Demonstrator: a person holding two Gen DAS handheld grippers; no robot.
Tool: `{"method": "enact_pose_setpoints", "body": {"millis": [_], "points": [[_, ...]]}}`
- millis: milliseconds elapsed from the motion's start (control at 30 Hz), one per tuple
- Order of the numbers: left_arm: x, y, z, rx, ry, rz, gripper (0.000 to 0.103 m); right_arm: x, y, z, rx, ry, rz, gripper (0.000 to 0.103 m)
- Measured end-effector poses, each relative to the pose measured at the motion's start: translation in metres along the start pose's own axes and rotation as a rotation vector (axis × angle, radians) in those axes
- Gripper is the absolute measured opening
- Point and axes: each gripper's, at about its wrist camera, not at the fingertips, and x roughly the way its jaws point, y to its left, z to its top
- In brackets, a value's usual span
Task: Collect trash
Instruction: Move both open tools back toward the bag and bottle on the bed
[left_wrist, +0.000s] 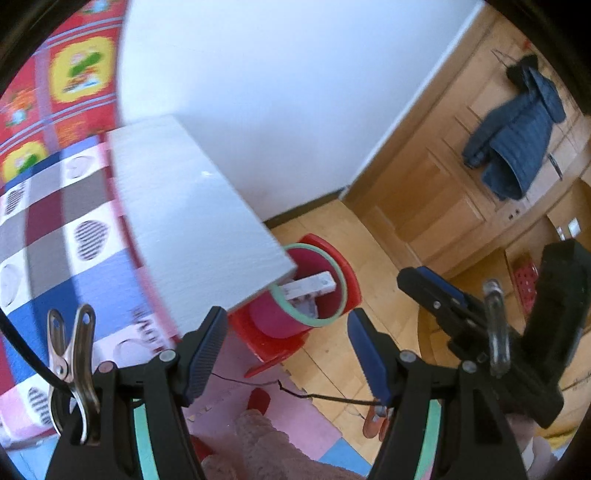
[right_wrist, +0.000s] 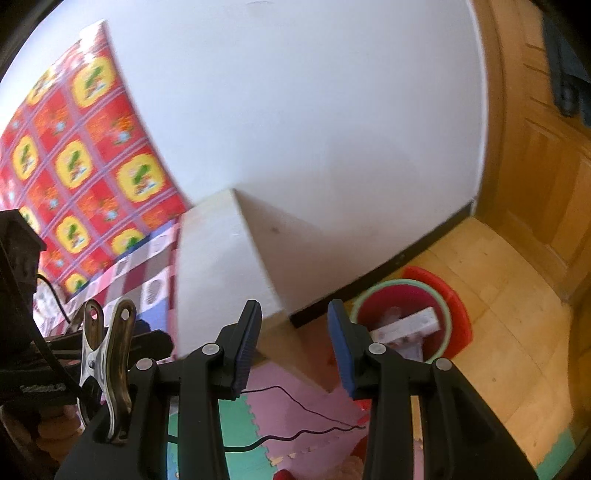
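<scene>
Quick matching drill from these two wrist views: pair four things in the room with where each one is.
Things:
1. white box
2. blue jacket
3. red bin
4. black cable

Places:
A. hanging on the wooden door
B. on the wooden floor by the wall
C. across the foam mats
D. inside the bin

Pairs: 1-D, 2-A, 3-B, 4-C

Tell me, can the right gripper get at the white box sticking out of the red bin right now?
Probably yes. The right gripper is open and empty, and the white box lies exposed in the red bin, whose top is uncovered. Only the white foam slab stands nearby, off to the left.
</scene>
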Motion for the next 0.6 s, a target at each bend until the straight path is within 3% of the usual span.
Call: {"method": "enact_pose_setpoints", "body": {"millis": [600], "points": [[-0.125, 0.129, -0.056, -0.269, -0.127, 0.232, 0.071, 0.000, 0.169, -0.022, -0.222, 0.047, 0.261, 0.039]]}}
